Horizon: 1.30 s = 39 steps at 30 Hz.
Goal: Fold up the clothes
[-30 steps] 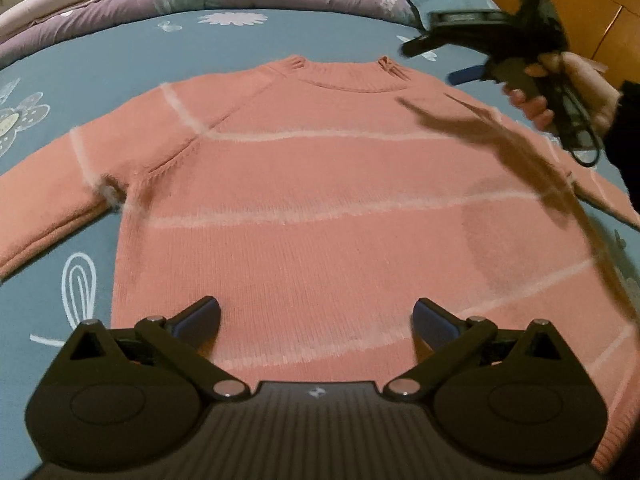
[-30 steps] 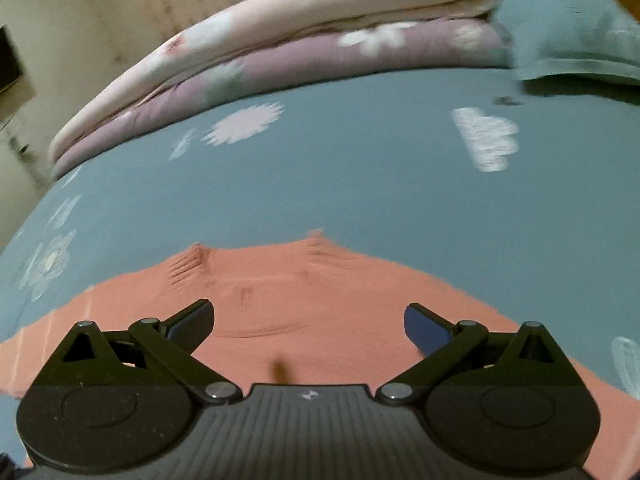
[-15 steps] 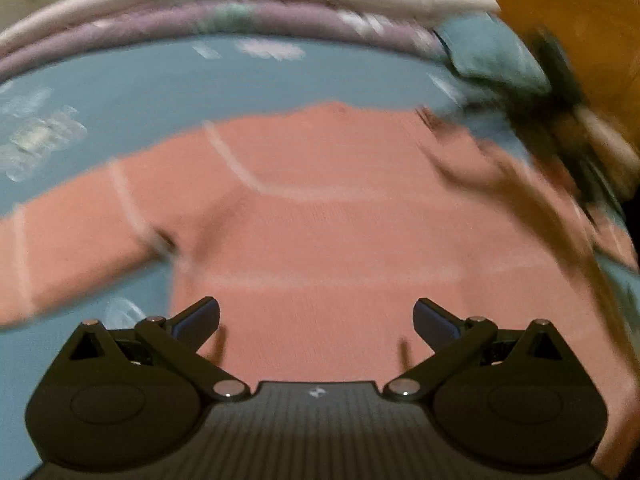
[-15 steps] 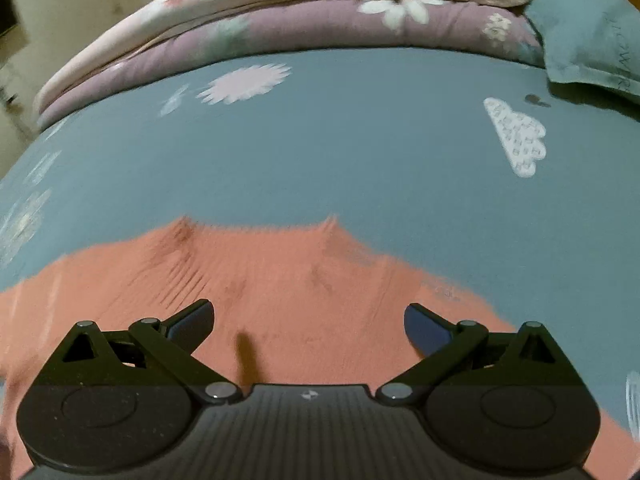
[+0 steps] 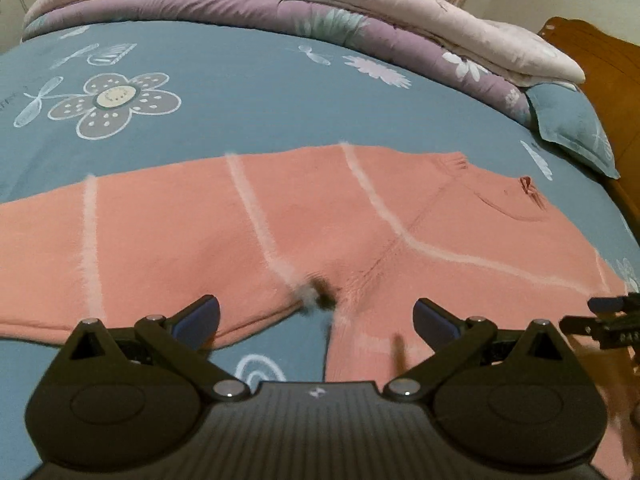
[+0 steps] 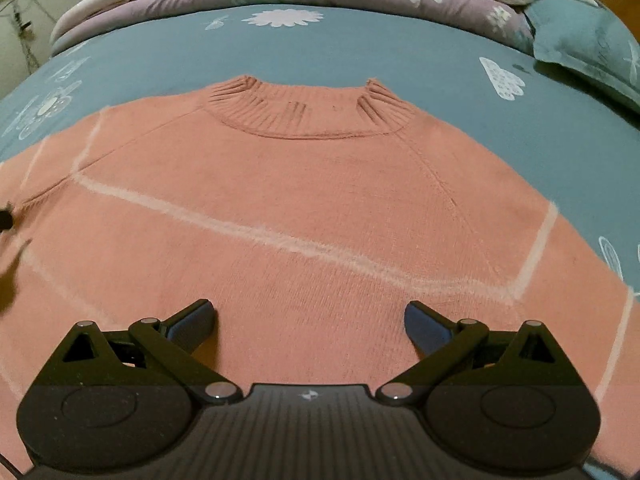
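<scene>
The left gripper (image 5: 316,316) is spreading its fingers wide over the armpit of the pink striped sweater (image 5: 280,236), holding nothing. The right gripper (image 6: 308,318), fingers equally wide and empty, is hovering above the sweater's chest, collar ahead, all lying flat on the blue floral bed (image 6: 360,52).
</scene>
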Motion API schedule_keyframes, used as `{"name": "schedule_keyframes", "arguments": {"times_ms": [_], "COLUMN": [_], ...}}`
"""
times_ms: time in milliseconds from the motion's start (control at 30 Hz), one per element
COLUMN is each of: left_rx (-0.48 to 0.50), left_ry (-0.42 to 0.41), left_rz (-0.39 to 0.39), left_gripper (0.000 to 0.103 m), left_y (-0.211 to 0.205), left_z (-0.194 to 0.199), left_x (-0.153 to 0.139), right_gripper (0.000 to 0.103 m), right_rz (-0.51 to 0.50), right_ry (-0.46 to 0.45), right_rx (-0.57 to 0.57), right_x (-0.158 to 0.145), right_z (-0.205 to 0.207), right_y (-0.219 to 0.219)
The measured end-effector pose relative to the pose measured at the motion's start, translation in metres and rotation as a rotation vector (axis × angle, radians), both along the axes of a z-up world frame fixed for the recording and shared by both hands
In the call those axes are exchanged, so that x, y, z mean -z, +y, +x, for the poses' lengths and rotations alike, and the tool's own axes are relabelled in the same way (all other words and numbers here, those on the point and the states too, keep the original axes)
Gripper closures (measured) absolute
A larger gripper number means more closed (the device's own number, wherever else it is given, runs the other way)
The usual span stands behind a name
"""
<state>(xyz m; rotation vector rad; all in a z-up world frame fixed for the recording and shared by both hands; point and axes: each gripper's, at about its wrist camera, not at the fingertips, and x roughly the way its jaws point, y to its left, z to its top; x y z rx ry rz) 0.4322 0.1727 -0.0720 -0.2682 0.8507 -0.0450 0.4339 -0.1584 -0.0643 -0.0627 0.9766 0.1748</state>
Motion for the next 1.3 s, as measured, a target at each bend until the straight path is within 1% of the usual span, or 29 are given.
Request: {"name": "schedule_keyframes", "arguments": {"times_ms": [133, 233, 467, 567, 633, 700, 767, 800, 900, 933, 1000, 1033, 1133, 1267, 1300], "left_rx": [0.002, 0.044, 0.088, 0.125, 0.129, 0.095, 0.062, 0.035, 0.007, 0.010, -0.026, -0.041, -0.006, 0.009, -0.003], "left_ry": [-0.016, -0.056, 0.009, 0.024, -0.008, -0.029, -0.032, -0.030, -0.043, -0.051, -0.030, -0.028, -0.031, -0.014, -0.003], "left_rz": [-0.027, -0.101, -0.090, -0.053, -0.003, 0.025, 0.005, -0.009, 0.004, 0.025, 0.058, 0.061, 0.054, 0.130, 0.145], "left_gripper": [0.001, 0.001, 0.001, 0.001, 0.001, 0.001, 0.001, 0.001, 0.001, 0.001, 0.001, 0.001, 0.001, 0.001, 0.001], "left_y": [0.002, -0.003, -0.017, -0.016, -0.011, -0.002, 0.008, 0.016, 0.027, 0.029, 0.033, 0.036, 0.035, 0.031, 0.035], "left_z": [0.003, 0.014, 0.020, 0.018, 0.023, 0.031, 0.042, 0.048, 0.059, 0.063, 0.069, 0.069, 0.060, 0.044, 0.042], "left_x": [-0.010, -0.014, 0.006, -0.003, -0.013, -0.016, -0.010, -0.003, 0.013, 0.012, 0.006, 0.000, -0.010, -0.009, -0.006], "right_gripper": [0.000, 0.000, 0.000, 0.000, 0.000, 0.000, 0.000, 0.000, 0.000, 0.000, 0.000, 0.000, 0.000, 0.000, 0.000], "right_rz": [-0.024, -0.028, -0.028, -0.029, -0.029, -0.028, -0.029, -0.029, -0.031, -0.031, -0.032, -0.033, -0.034, -0.035, -0.035], "right_ry": [-0.019, -0.029, -0.028, -0.034, -0.035, -0.039, -0.042, -0.045, -0.044, -0.042, -0.039, -0.040, -0.042, -0.039, -0.039], "right_rx": [0.006, 0.008, 0.002, -0.002, -0.001, -0.002, -0.002, -0.002, -0.004, -0.004, -0.004, -0.004, -0.003, -0.002, -0.002], "right_x": [0.002, 0.003, 0.002, 0.003, 0.004, 0.004, 0.004, 0.004, 0.004, 0.003, 0.003, 0.003, 0.003, 0.002, 0.002], "right_z": [-0.001, -0.003, -0.002, -0.003, -0.002, -0.003, -0.004, -0.004, -0.004, -0.003, -0.003, -0.003, -0.004, -0.003, -0.003], "right_y": [0.004, 0.005, 0.005, 0.005, 0.005, 0.005, 0.005, 0.006, 0.006, 0.006, 0.006, 0.006, 0.006, 0.007, 0.007]}}
